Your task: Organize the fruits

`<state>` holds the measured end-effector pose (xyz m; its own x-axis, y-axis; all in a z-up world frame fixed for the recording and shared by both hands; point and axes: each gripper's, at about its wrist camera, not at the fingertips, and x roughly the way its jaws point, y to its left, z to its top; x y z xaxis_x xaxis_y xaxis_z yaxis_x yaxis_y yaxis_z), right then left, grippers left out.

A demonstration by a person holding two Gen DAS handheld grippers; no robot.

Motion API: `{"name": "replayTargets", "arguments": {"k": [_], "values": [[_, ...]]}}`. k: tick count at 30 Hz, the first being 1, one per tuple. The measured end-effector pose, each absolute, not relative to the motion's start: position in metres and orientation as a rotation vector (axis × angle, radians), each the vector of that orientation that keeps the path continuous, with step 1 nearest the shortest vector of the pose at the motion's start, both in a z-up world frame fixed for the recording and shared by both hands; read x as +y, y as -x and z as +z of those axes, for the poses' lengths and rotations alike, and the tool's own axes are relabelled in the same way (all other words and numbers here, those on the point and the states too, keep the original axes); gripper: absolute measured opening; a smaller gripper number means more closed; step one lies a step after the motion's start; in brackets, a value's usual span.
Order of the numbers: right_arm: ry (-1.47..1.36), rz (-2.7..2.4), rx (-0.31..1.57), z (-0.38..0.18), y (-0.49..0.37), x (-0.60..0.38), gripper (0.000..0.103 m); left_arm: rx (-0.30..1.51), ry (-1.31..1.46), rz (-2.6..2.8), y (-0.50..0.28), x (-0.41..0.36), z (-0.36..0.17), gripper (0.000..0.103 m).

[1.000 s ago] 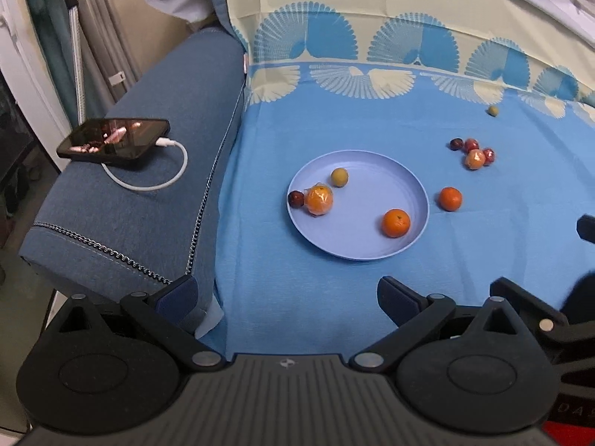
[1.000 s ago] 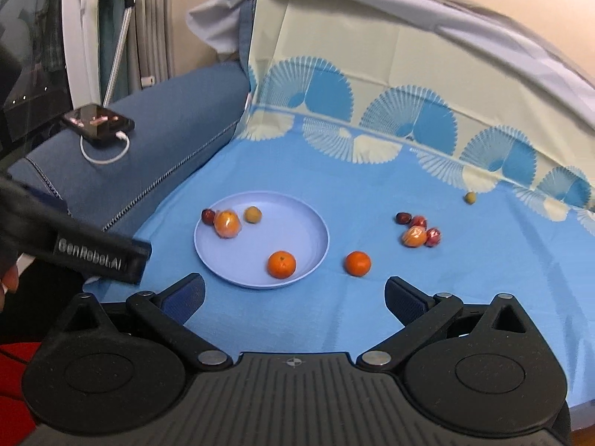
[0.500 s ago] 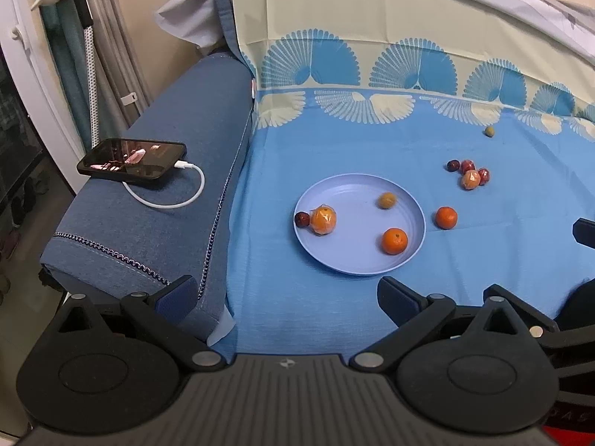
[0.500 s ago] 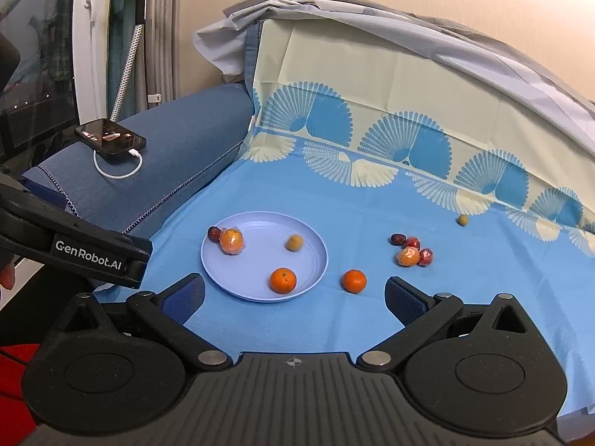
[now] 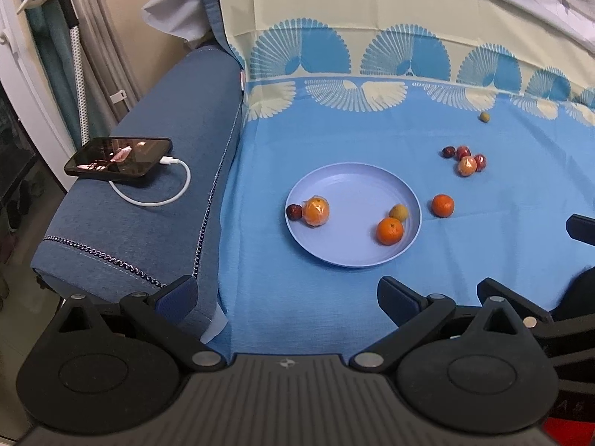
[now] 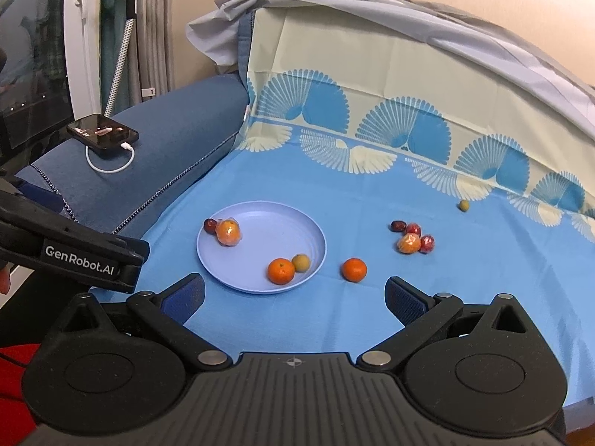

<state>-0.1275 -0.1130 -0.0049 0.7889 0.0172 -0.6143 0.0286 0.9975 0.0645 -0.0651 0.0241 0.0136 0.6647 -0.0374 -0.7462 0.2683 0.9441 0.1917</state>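
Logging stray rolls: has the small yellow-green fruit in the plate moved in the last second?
Yes. The yellow-green fruit rolled across the plate from near the wrapped orange to beside the bare orange.

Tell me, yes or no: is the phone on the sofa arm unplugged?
No. A white cable is plugged into the phone lying on the sofa arm.
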Motion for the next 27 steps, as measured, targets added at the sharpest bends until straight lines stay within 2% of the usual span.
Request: {"name": "replayTargets", "arguments": {"k": [15,22,27], "values": [[-0.180,-0.034,0.716,-0.037,0.106,-0.140,0.102,0.940,-0.344,-0.185,0.031,-0.012,-0.007,0.103],[-0.232,-0.273,0.696,-0.070,0.082,-0.209,0.102,0.974,-0.451,-0.311,-0.008,-0.083,-0.021,0.103],[-0.182,-0.397,0.686,-0.113,0.030,-0.256,0.102,1.028,-0.546,-0.426,-0.048,-0.152,-0.049,0.103]]}}
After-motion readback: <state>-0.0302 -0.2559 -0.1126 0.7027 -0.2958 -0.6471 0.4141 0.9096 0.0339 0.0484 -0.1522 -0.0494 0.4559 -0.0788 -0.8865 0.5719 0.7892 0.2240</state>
